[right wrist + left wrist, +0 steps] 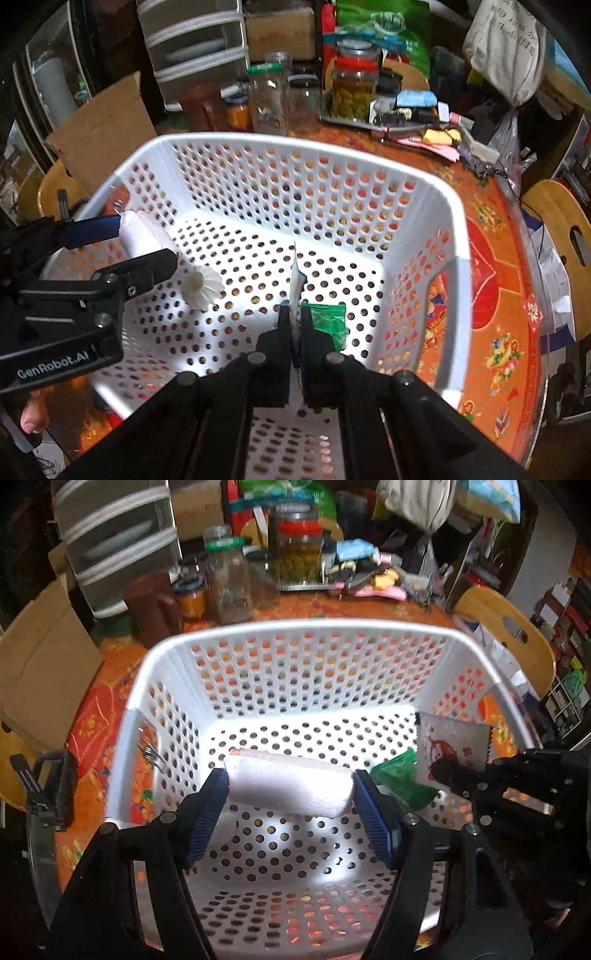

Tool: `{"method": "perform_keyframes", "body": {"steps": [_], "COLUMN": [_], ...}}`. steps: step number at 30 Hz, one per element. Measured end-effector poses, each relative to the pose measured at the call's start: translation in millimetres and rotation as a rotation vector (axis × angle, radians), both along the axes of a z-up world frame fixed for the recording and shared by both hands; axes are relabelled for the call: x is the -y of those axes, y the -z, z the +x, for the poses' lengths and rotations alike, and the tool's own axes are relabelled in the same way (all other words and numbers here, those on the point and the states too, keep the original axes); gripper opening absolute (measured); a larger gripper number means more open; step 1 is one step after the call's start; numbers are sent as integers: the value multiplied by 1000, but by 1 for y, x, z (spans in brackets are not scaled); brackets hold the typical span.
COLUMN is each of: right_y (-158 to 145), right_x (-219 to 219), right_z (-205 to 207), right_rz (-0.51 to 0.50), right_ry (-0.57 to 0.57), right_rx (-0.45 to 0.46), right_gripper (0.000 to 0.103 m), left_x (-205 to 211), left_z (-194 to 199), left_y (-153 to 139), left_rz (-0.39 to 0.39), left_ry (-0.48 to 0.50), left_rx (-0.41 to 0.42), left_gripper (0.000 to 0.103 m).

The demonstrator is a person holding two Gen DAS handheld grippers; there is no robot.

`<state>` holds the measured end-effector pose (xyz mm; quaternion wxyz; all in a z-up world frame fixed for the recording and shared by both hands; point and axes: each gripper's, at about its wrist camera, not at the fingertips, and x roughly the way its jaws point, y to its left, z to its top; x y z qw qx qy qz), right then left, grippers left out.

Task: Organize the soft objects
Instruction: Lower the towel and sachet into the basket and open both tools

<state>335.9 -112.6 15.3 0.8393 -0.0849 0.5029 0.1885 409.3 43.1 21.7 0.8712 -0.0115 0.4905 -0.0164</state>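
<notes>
While the white roll [288, 782] is clamped end to end between the blue pads [212, 805] of the left tool [290, 814], it hangs inside the white perforated basket [295, 627], above the basket floor. The same roll [146, 234] appears in the right wrist view, near the basket's left wall, with the left tool [147, 243] gripping it. The right tool [294, 328] has its jaws pressed together on a thin flat packet [296, 280], seen edge-on there; in the left wrist view that packet [452, 744] shows a white face with a red cartoon print. A green packet [328, 323] lies just beside the right tool, against the basket's right wall; whether the jaws also pinch it cannot be told. A white shuttlecock [201, 282] rests on the basket floor below the roll. The basket stands on a table [495, 295] covered with an orange and red patterned cloth. Behind the basket are glass jars [299, 550], a brown container [153, 607], a plastic drawer unit [114, 542] and a cardboard box [40, 664]. A wooden chair [509, 627] stands at the table's right edge.
</notes>
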Motion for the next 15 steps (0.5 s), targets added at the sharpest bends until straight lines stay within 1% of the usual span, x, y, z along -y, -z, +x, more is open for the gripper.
{"method": "perform_keyframes", "body": {"steps": [3, 7, 9, 10, 11, 13, 15], "right_y": [4, 2, 1, 1, -1, -3, -8], "right_x": [1, 3, 5, 6, 7, 8, 8], "right_z": [5, 6, 5, 5, 4, 2, -1], "right_rz": [6, 28, 29, 37, 46, 68, 65], "right_ry": [-1, 0, -2, -2, -1, -7, -5], "right_rx": [-15, -8, -6, -4, 0, 6, 32], "right_gripper": [3, 3, 7, 14, 28, 35, 42], "left_x": [3, 2, 2, 2, 2, 1, -1], "left_z": [5, 5, 3, 2, 2, -1, -3], "left_y": [10, 10, 9, 8, 8, 5, 2], "left_rz": [-7, -44, -42, -44, -47, -49, -47], "left_ry": [5, 13, 16, 18, 16, 8, 3], "left_rx": [-15, -10, -2, 1, 6, 18, 31], "left_gripper": [68, 70, 71, 71, 72, 73, 73]}}
